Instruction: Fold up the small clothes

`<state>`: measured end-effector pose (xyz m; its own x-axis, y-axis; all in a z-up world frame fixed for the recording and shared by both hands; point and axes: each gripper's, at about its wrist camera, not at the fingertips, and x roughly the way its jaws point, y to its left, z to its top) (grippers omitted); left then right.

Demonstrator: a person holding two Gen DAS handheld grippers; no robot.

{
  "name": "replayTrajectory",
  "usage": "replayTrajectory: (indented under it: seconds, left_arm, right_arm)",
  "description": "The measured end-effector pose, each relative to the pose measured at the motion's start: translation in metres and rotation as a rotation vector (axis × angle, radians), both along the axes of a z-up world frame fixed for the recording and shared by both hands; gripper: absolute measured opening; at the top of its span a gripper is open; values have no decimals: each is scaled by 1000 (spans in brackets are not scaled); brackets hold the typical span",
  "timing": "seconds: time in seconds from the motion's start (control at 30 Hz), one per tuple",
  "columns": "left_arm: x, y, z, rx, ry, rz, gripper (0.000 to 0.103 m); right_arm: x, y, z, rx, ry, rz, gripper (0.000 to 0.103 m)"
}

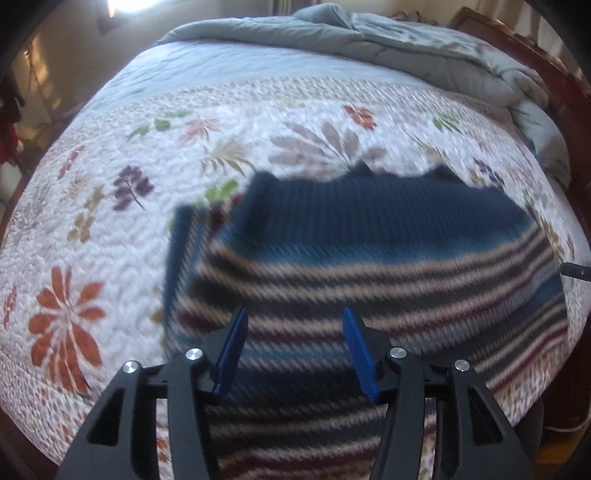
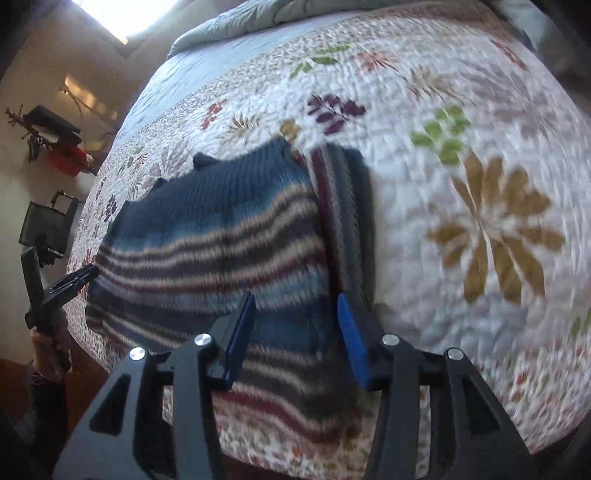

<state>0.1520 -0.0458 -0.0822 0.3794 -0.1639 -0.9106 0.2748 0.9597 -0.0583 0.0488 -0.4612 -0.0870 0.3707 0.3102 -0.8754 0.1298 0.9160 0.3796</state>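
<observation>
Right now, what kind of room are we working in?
Most likely a bedroom. The striped knit sweater lies on a bed covered by a floral quilt, with a grey comforter bunched at the far end and a dark wooden bed frame behind it.

A bed with a floral quilt [image 1: 110,229] (rumpled grey duvet [image 1: 369,40] at its head), cream walls [image 2: 44,66], bright window [image 2: 110,14].
</observation>
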Motion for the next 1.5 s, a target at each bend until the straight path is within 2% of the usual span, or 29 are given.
replayTrajectory:
  seconds: [0.1, 0.23, 0.37, 0.43, 0.5, 0.57, 0.63, 0.73, 0.83, 0.93, 1.0, 1.1, 1.2, 1.33, 1.5]
  left_arm:
    - [-6, -4, -14, 17, 15, 4, 54]
    - [-4, 2, -38, -12, 62, 37, 56]
    - [-2, 6, -46, -39, 72, 45, 58]
    - [-1, 6, -49, -38, 75, 39, 59]
    - [0, 6, -51, -44, 79, 33, 60]
    - [2, 9, -53, -65, 88, 36, 61]
    - [2, 9, -54, -67, 87, 33, 62]
    - [2, 9, -54, -64, 84, 29, 62]
    - [0, 10, -46, -66, 81, 41, 62]
    - [-10, 12, -30, -67, 37, 44, 62]
    - [-18, 13, -25, -38, 8, 26, 65]
    - [-21, 17, -33, 6, 8, 16, 65]
    - [-13, 29, -49, -53, 60, -4, 69]
    - [-4, 51, -37, -211, 104, 36, 69]
    - [-5, 58, -38, -233, 117, 17, 69]
  right_arm:
    - [-17, -2, -14, 22, 16, -16, 51]
    - [-28, -1, -36, 65, 48, -25, 51]
    - [-27, -1, -64, 106, 92, -48, 50]
    - [-26, -1, -68, 112, 76, -50, 44]
    - [-27, 0, -68, 166, 71, -54, 30]
    - [-30, -1, -69, 210, 78, -81, 25]
    - [-32, -1, -64, 239, 73, -95, 20]
    - [-33, -2, -52, 275, 69, -132, 18]
    - [-34, 6, -30, 260, 50, -143, 17]
    - [-28, 27, 3, 229, 6, -124, 16]
    - [-22, 44, 24, 210, -20, -98, 16]
    - [-12, 75, 51, 162, -44, -49, 16]
    - [-1, 106, 68, 110, -56, -5, 16]
    - [8, 131, 75, 70, -59, 25, 16]
    - [14, 162, 78, 35, -70, 78, 16]
